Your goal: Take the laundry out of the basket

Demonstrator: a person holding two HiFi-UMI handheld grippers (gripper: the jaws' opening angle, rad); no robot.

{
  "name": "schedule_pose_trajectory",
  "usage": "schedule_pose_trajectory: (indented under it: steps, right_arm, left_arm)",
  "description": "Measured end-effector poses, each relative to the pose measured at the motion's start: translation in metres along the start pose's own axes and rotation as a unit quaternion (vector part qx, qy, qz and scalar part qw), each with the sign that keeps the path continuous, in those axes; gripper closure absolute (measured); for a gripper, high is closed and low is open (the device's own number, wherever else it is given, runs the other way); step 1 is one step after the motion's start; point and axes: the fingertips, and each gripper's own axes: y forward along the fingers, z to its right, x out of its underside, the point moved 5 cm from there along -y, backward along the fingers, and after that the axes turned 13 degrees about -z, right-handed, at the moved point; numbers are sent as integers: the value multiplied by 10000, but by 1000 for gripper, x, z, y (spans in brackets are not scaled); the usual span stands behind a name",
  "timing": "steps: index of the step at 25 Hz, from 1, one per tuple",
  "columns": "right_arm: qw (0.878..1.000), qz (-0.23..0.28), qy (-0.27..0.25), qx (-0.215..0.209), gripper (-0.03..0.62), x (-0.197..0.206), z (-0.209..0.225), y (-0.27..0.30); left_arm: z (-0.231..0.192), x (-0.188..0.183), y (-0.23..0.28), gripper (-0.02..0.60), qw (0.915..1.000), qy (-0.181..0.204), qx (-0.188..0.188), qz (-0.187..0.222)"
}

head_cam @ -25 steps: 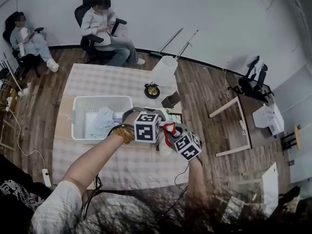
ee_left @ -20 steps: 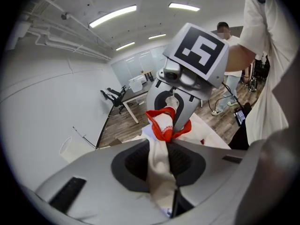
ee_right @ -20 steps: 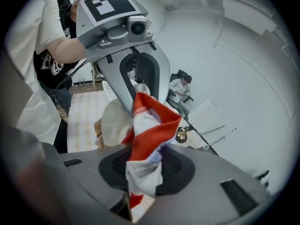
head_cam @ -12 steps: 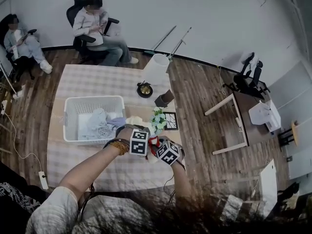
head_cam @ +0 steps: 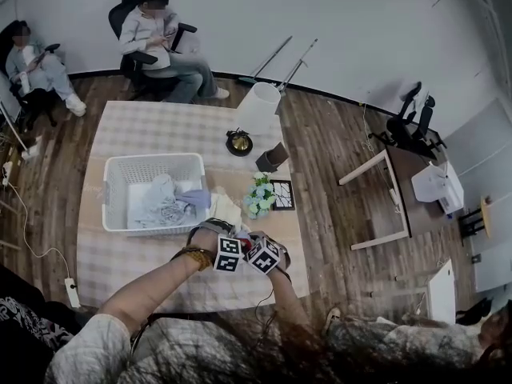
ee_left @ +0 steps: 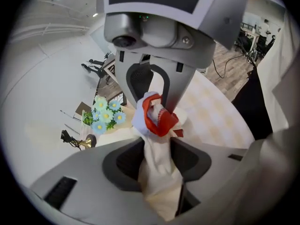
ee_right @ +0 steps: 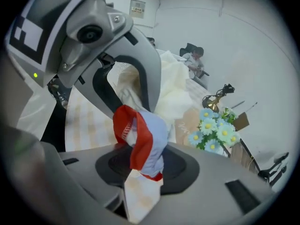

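Left hand-held gripper point(ee_left: 158, 189) and right hand-held gripper point(ee_right: 137, 193) over table point(head_cam: 152, 130), jaws just opening, red-trimmed garment point(ee_left: 157, 170) between both

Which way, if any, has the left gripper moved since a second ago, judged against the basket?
Yes: the left gripper sank from beside the basket's right wall toward the table's near edge, jaws just opening, cloth between them.

There is one white slatted plastic basket point(head_cam: 152, 160), one table with checked cloth point(head_cam: 152, 126), one bunch of pale blue flowers point(head_cam: 258, 198), one small black picture frame point(head_cam: 282, 195), and two seated persons point(head_cam: 156, 38) point(head_cam: 38, 61).
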Motion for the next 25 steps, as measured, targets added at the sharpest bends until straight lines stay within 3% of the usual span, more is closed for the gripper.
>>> schedule_pose_trajectory:
  steps: [10,12,14,15,17,21,25]
  right_arm:
    - [9974,596,357,197,424,-6,16,-69]
    - [9939,937,538,240,422,-12,20,-91]
    - [9862,1431,777,306,422,-23,23,-117]
    - [9810,1700,873,344,422,-29,22,-128]
    - [9680,2257,1031,384,425,-44,17,-147]
    - [9323,3355,1324,277,473,-78,-7,-185]
    - [8997,4121,1437,127,539,-106,-37,-216]
  left_arm:
    - [-26,17,-68,373,9944,-835,-237,607]
    - [-33,26,-91,373,9884,-1184,-366,882]
    - [-39,36,-116,372,9746,-1710,-472,1368]
    - [-41,42,-130,374,9630,-2021,-489,1712]
    - [-43,56,-157,434,9299,-2665,-514,2483]
    - [-37,90,-209,537,8469,-3671,-714,3781]
    - [-22,119,-256,560,7691,-4197,-1060,4703]
